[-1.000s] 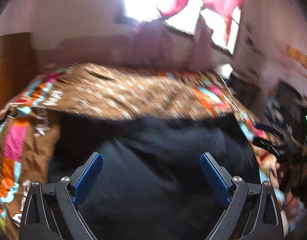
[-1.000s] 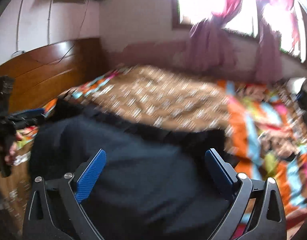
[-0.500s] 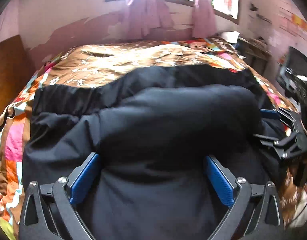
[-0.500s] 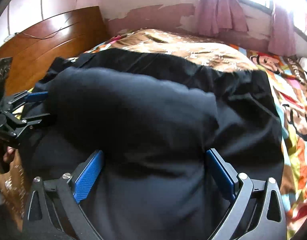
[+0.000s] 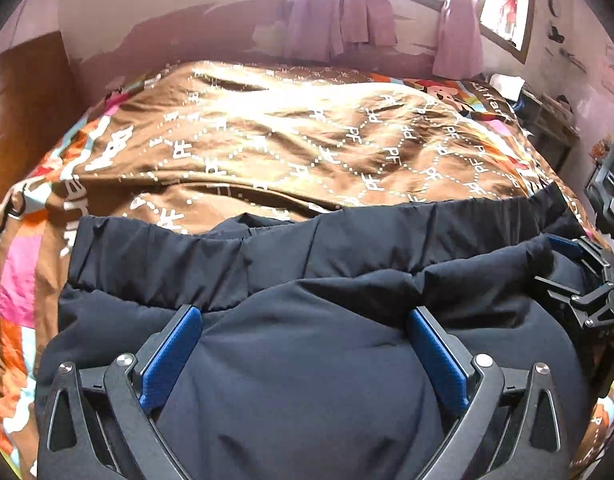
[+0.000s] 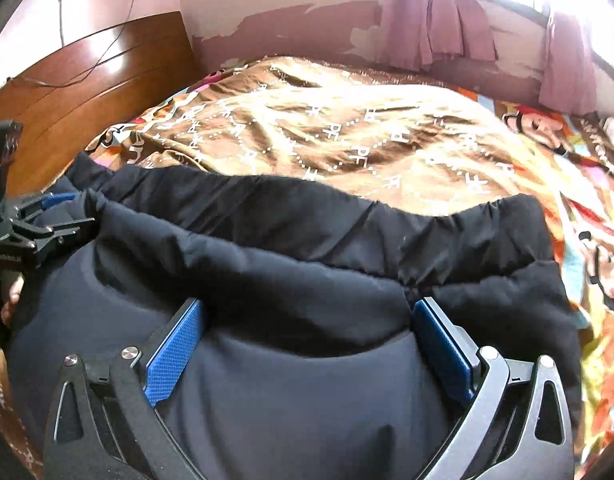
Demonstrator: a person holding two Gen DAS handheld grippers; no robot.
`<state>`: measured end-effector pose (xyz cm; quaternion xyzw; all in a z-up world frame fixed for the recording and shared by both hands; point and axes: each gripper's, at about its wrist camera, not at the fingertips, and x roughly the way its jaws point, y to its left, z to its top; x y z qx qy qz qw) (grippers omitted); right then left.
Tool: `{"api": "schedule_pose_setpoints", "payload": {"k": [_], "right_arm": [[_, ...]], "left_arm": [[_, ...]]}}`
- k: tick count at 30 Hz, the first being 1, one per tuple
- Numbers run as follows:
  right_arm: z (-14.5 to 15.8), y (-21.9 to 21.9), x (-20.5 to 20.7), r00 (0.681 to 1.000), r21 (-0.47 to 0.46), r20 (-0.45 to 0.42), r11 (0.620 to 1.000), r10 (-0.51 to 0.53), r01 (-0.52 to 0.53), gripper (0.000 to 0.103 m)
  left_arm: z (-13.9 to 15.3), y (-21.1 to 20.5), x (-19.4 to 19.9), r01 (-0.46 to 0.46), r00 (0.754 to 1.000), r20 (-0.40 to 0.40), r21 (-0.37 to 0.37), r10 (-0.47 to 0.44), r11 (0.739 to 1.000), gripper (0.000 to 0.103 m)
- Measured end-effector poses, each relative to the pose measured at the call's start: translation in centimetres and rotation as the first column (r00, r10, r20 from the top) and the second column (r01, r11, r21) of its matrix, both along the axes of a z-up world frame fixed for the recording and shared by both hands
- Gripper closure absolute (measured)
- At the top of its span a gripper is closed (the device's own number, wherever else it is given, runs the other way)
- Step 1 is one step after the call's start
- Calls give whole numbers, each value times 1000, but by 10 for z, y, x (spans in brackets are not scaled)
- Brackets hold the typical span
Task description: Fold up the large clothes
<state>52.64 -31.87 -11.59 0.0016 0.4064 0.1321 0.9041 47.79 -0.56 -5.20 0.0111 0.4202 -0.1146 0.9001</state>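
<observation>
Jaws of left gripper (image 5: 303, 354) and right gripper (image 6: 307, 344) spread wide, pressing dark jacket (image 5: 307, 380).

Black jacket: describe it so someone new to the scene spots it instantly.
Start at the bed under the curtained window, covered by a brown lettered quilt. At the near edge lies the black jacket, puffy and plain, a gathered band along its far side. It is the only dark, unpatterned thing on the bedding.

Your bed (image 5: 519, 92) carries a brown patterned quilt (image 5: 307, 140), spread and wrinkled. A dark padded garment (image 5: 307, 360) lies directly on the quilt's near portion, its elasticated hem facing the window.
</observation>
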Motion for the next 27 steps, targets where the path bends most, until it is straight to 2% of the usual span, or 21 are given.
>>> {"api": "schedule_pose_setpoints", "payload": {"k": [5, 9, 20, 27], "right_arm": [[-17, -1, 12, 1000, 56, -28, 998, 3, -2, 1], [-28, 2, 15, 1000, 61, -21, 998, 2, 0, 1], [-39, 2, 16, 1000, 84, 0, 996, -4, 4, 0], [-44, 2, 19, 1000, 94, 10, 996, -10, 9, 0]], "left_arm": [[-12, 8, 14, 7, 1000, -3, -50, -8, 999, 0], [-19, 12, 18, 1, 1000, 9, -100, 0, 995, 0], [-27, 6, 12, -12, 996, 82, -90, 20, 996, 0], [-31, 3, 16, -12, 996, 83, -75, 18, 997, 0]]}}
